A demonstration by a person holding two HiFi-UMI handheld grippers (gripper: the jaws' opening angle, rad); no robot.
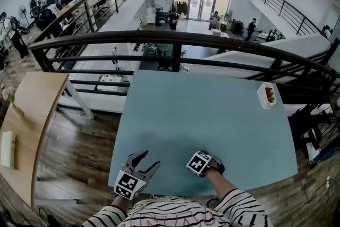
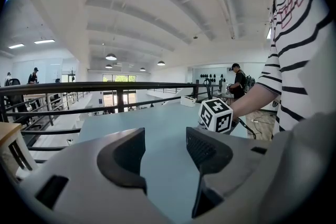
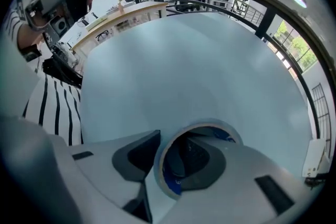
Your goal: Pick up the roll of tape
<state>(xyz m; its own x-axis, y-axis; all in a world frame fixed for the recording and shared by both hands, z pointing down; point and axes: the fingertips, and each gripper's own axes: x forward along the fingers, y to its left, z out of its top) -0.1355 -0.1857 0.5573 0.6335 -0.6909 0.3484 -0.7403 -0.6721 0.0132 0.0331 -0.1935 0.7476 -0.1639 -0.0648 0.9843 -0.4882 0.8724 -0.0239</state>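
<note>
Head view: the light blue desk [image 1: 212,114] stands against a dark railing [image 1: 175,37]; both grippers are at its near edge, close to the person's striped sleeves [image 1: 241,209]; the left gripper [image 1: 146,162] points its fingers away from the person, and they are spread apart over bare desk; the right gripper [image 1: 206,164] sits just beside it, marker cube uppermost, its fingers not visible from here; a small white box [image 1: 266,95] lies well apart, near the far right edge.

Left gripper view: the two dark fingers [image 2: 128,157] stand wide apart; only the desk surface [image 2: 157,118] shows between them, so nothing is held; the right gripper's marker cube [image 2: 216,115] is ahead and to the right; the white box [image 2: 188,101] is at the far edge.

Right gripper view: the roll of tape [image 3: 169,178] is at the fingers [image 3: 197,160]; one finger reaches inside the roll's core and the other presses from outside, so the ring's wall is pinched between them; the inner face of the roll is blue; the desk [image 3: 184,60] fills the background; whether the roll is clear of the desk cannot be determined.
</note>
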